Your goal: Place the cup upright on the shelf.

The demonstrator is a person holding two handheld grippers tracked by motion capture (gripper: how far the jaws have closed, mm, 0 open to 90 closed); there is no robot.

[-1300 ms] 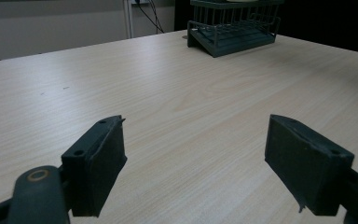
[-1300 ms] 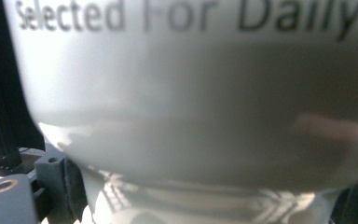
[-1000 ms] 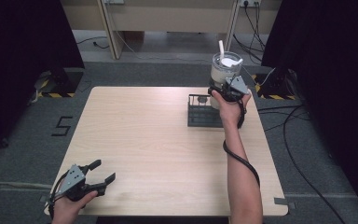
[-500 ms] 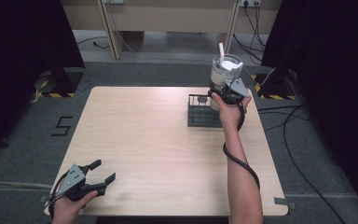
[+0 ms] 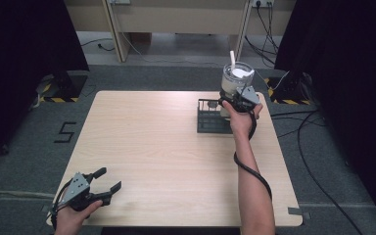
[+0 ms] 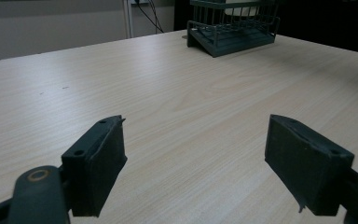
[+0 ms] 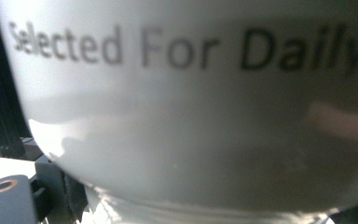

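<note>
My right gripper (image 5: 236, 100) is raised at the table's far right and shut on the lower part of a white cup (image 5: 236, 79) with a white stick standing in it. Seen from the right gripper view, the cup (image 7: 191, 116) is very close and blurred, with the print "Selected For Daily" on its side. Just below and left of the cup stands a dark wire rack (image 5: 212, 117). My left gripper (image 5: 108, 178) rests at the near left corner of the table, open with nothing between its pads (image 6: 98, 163). The rack (image 6: 233, 32) is far ahead of it.
The light wooden table (image 5: 166, 142) is bare between the two grippers. The right gripper's cable (image 5: 252, 171) hangs along the forearm. Cables and dark curtains lie beyond the table's far and right edges.
The right hand and the cup have come down slightly toward the rack. The left gripper has not moved.
</note>
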